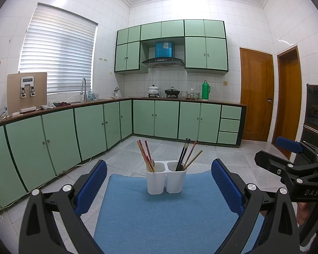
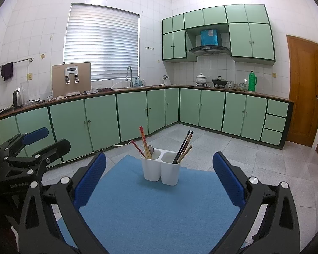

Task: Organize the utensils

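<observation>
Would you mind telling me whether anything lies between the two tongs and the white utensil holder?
Nothing visible does. Only bare blue mat separates the open left tongs and open right tongs from the white utensil holder.

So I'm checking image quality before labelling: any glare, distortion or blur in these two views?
Left wrist view: strong fisheye bending of the cabinets, glare on the wall tiles, white holder sharp. Right wrist view: same curvature, glare above the blinds, bright sheen on the floor by the door; chopsticks in focus.
</observation>
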`<action>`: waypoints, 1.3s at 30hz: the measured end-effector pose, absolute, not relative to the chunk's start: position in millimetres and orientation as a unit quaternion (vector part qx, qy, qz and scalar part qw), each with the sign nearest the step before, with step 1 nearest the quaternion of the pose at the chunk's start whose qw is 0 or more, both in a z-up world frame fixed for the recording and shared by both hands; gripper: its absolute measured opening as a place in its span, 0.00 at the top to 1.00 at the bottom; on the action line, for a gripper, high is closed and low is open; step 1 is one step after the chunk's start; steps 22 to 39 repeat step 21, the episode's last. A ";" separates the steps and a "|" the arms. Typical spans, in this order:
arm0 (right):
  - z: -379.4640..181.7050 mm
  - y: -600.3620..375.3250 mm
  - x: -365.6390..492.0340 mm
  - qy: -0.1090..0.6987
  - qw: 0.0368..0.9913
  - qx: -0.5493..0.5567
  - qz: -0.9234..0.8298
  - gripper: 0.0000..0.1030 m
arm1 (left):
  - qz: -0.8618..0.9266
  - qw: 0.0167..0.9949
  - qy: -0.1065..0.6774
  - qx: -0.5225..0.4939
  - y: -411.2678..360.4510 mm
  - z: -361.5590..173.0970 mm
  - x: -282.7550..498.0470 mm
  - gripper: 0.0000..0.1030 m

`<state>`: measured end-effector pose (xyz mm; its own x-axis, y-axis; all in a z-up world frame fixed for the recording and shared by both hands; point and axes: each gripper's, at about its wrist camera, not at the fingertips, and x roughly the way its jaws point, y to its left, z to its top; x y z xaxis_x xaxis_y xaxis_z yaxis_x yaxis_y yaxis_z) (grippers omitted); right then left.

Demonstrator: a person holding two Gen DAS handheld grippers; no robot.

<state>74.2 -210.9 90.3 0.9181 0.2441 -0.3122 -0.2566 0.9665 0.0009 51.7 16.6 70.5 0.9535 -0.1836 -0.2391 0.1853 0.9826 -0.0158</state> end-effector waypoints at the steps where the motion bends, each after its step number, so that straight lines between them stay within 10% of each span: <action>1: 90.4 -211.1 74.0 0.157 0.979 -0.020 0.128 0.05 | -0.093 0.988 0.120 0.004 16.5 70.6 51.6 0.06; 39: 88.1 -211.8 74.4 0.160 0.979 -0.018 0.123 0.05 | -0.094 0.988 0.121 0.007 16.2 73.8 53.5 0.06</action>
